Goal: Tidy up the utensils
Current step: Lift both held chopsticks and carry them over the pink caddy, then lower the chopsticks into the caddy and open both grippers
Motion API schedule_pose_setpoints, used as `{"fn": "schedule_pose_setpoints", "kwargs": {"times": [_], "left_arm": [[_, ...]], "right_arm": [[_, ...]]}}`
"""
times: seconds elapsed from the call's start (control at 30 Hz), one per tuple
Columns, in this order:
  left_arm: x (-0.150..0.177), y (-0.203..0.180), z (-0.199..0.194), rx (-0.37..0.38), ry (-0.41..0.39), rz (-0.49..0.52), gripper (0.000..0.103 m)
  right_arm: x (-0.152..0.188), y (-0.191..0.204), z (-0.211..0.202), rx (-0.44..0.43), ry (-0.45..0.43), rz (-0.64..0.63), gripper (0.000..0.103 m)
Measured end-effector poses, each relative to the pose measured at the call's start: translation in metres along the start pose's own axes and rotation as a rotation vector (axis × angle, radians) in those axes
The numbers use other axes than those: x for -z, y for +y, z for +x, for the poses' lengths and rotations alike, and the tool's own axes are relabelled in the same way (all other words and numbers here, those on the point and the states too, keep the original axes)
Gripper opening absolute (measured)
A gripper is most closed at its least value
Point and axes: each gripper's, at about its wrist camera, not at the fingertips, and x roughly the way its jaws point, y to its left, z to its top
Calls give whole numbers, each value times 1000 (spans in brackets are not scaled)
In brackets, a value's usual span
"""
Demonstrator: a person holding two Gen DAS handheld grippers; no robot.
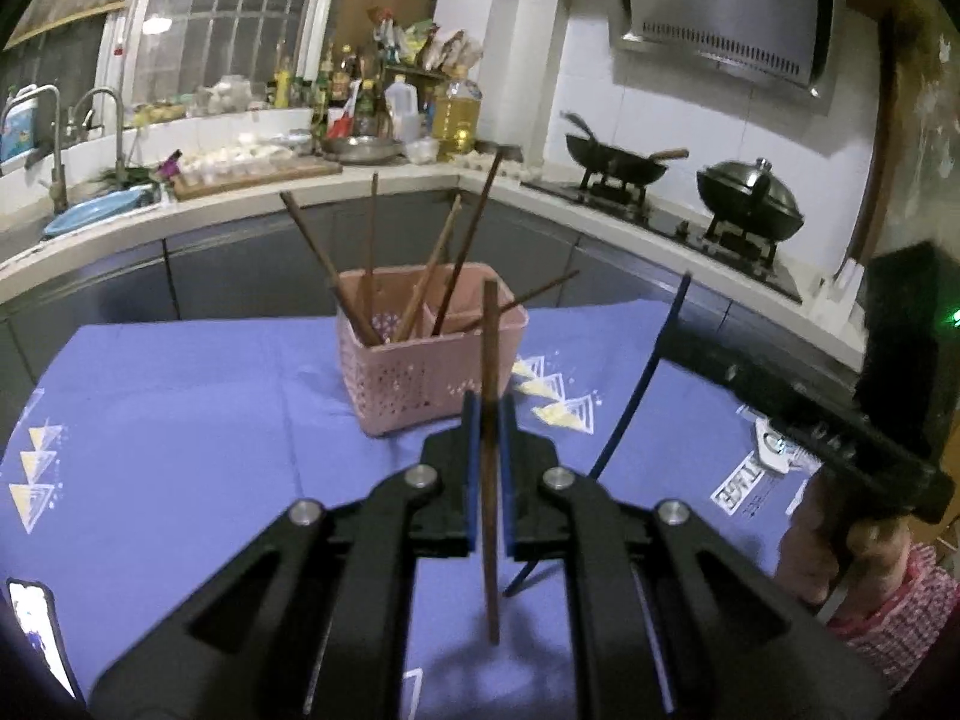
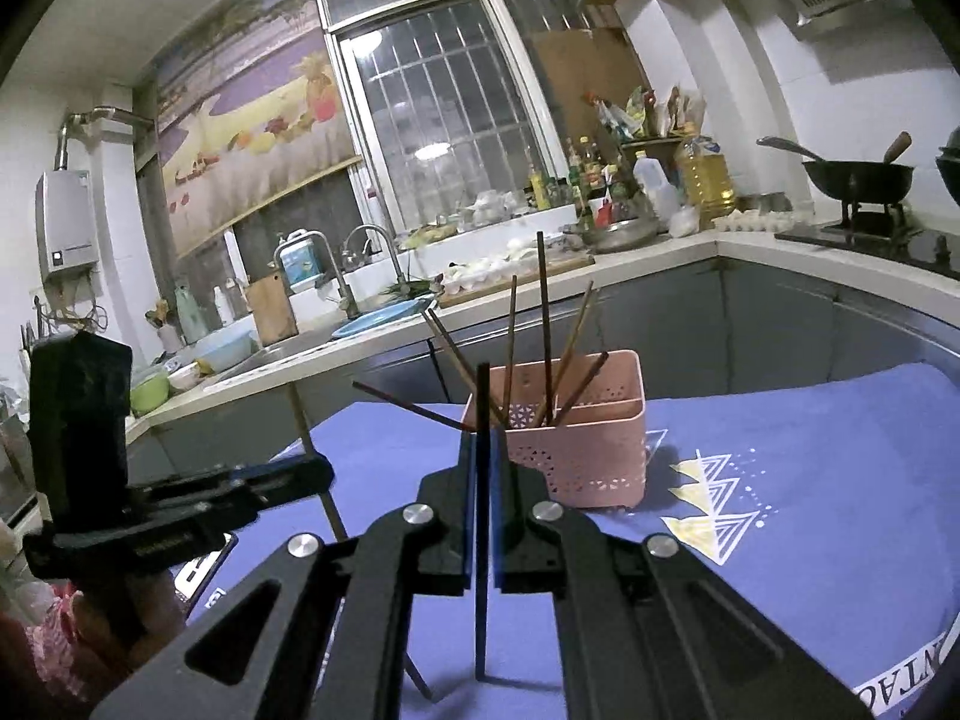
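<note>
Two tongs are in view, the left tongs [image 1: 487, 420] and the right tongs [image 2: 483, 450], and each grips one chopstick: one brown chopstick [image 1: 491, 348] and one dark chopstick [image 2: 482, 396]. At twelve o'clock on the counter [image 1: 180, 420] stands one pink basket [image 1: 414, 384] with two compartments. Five basket chopsticks [image 1: 474, 222] can be told apart in the left wrist view; the right wrist view may show a sixth. At two o'clock there are two woks [image 1: 618, 165], one of them lidded. At ten o'clock there are two taps [image 1: 102, 102]. One large oil bottle [image 1: 459, 114] stands at twelve o'clock and one phone [image 1: 36, 630] lies at eight o'clock.
</note>
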Motion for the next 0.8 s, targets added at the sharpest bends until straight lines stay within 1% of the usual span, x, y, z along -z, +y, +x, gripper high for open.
{"fn": "schedule_pose_setpoints", "kwargs": {"times": [0.03,0.13,0.2,0.23,0.3,0.37,0.4,0.5,0.53,0.6,0.63,0.7,0.8], "left_arm": [[1,0,2,-6,-3,-1,5],[-1,5,2,10,-3,-2,5],[-11,6,-1,14,-19,8,5],[-21,7,-3,12,-36,13,5],[-44,6,-8,12,-68,17,5],[-74,5,-15,10,-126,31,5],[-87,4,-16,-4,-151,41,5],[-130,6,-17,-76,-242,61,5],[-145,9,-14,-106,-275,59,5],[-160,12,-6,-141,-308,59,5],[-165,14,1,-157,-315,54,5],[-168,20,24,-182,-298,37,5],[-154,29,62,-226,-243,34,5]], "right_arm": [[-2,1,0,1,6,0,4],[-8,1,5,-23,20,14,4],[-17,2,8,-41,15,15,4],[-21,2,7,-50,12,14,4],[-42,4,11,-65,-1,-2,4],[-68,11,18,-64,-32,-31,4],[-85,14,23,-59,-57,-47,4],[-125,19,39,-32,-123,-71,4],[-136,19,45,-16,-145,-78,4],[-149,21,59,24,-180,-100,4],[-153,21,69,41,-188,-110,4],[-151,17,86,66,-186,-124,4],[-132,13,116,120,-154,-170,5]]}}
